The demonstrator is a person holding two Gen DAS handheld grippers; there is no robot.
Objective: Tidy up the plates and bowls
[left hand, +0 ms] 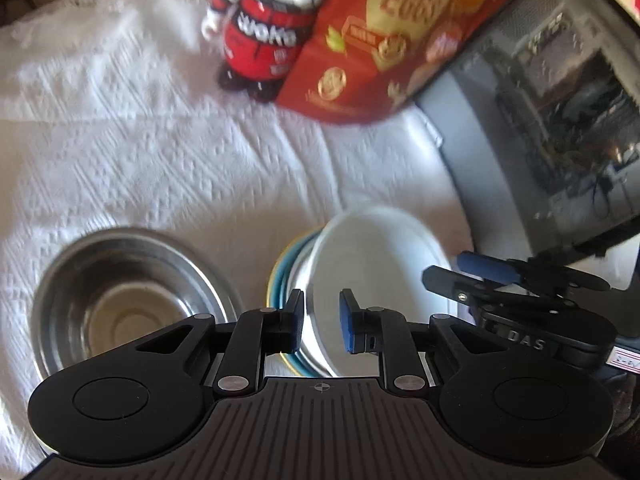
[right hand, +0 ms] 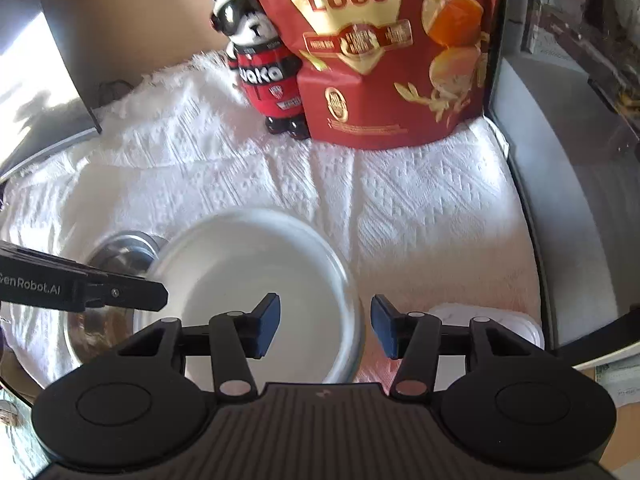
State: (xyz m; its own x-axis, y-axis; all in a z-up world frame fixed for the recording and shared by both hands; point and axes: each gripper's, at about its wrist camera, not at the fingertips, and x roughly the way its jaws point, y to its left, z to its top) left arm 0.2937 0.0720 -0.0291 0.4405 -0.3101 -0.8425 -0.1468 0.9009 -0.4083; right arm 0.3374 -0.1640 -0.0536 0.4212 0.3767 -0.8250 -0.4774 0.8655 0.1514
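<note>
- Left wrist view: my left gripper [left hand: 320, 320] has its fingers set narrow, one on each side of the near rim of the white bowl [left hand: 376, 276]; I cannot tell if the pads really press the rim.
- That white bowl sits tilted on a stack of plates [left hand: 280, 280] with blue and yellow edges, and only the left edge of the stack shows.
- To the left of the stack, a steel bowl [left hand: 128, 300] stands apart on the white cloth [left hand: 160, 160], with nothing in it.
- Right wrist view: my right gripper [right hand: 324, 328] is spread wide, and the right rim of the white bowl [right hand: 248, 276] lies between its fingers without touching them.
- My left gripper enters that view from the left, reaching over the steel bowl [right hand: 120, 252] to the white bowl's edge.
- A small white lidded container [right hand: 480, 316] lies just beside my right finger.
- At the back of the cloth a red snack bag [right hand: 384, 60] stands upright, with a panda figure [right hand: 260, 64] touching its left side.
- A grey appliance with a glass door [left hand: 560, 120] stands at the right edge of the cloth.
</note>
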